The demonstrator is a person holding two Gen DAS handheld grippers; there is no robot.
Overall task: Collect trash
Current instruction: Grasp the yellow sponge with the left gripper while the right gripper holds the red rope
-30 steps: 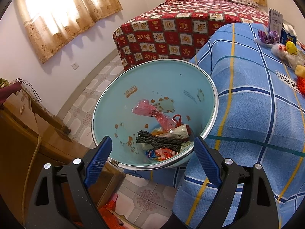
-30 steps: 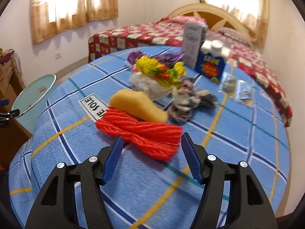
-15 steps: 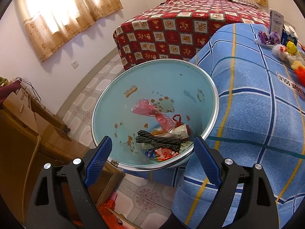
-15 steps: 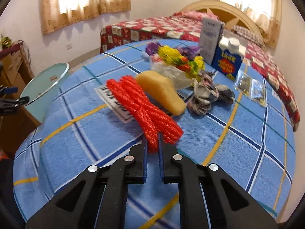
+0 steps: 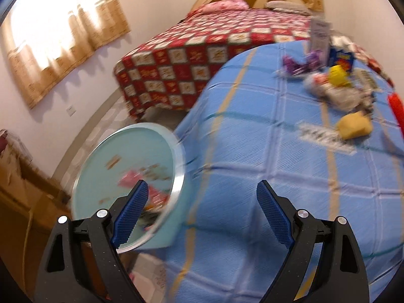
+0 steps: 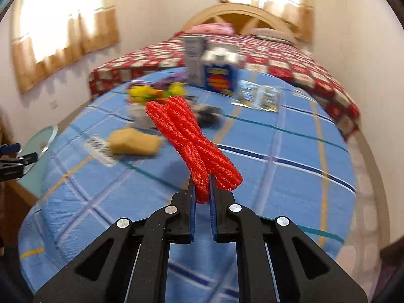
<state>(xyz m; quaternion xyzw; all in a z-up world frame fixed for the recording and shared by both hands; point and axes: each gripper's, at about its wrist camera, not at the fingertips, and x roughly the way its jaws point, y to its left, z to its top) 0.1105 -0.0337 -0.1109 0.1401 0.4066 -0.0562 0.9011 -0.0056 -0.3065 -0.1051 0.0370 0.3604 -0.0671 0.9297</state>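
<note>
Left claw: the left gripper (image 5: 199, 212) is spread wide with nothing between its blue pads, hanging over the near edge of the blue cloth.
Bin: a pale blue basin (image 5: 101, 174) sits just left of that claw, past the edge of the cloth; blurred wrappers (image 5: 149, 192) lie inside, partly hidden behind the left pad.
Right claw: the right gripper (image 6: 202, 194) is clenched on one end of a red mesh bundle (image 6: 186, 136); its jaws have just been closing, with the bundle pinched between them.
Red bundle: it sticks up and away from the pads, tilted to the left, and appears lifted clear of the cloth.
Surface: a blue checked cloth (image 6: 277, 166) with yellow and dark stripes covers a rounded table.
Left of the bundle: a yellow sponge (image 6: 135, 141) rests on the cloth, touching a white printed label (image 6: 101, 149).
Behind the bundle: yellow and purple wrappers (image 6: 151, 93), a grey carton (image 6: 194, 58), a blue box (image 6: 219, 75) and clear packets (image 6: 257, 97); all are blurred.
Room: a bed with a red patchwork cover (image 6: 277, 60) and an arched wooden headboard (image 6: 242, 17) stands beyond the table.
Walls: white, with tan curtains (image 6: 65, 27) over bright windows.
</note>
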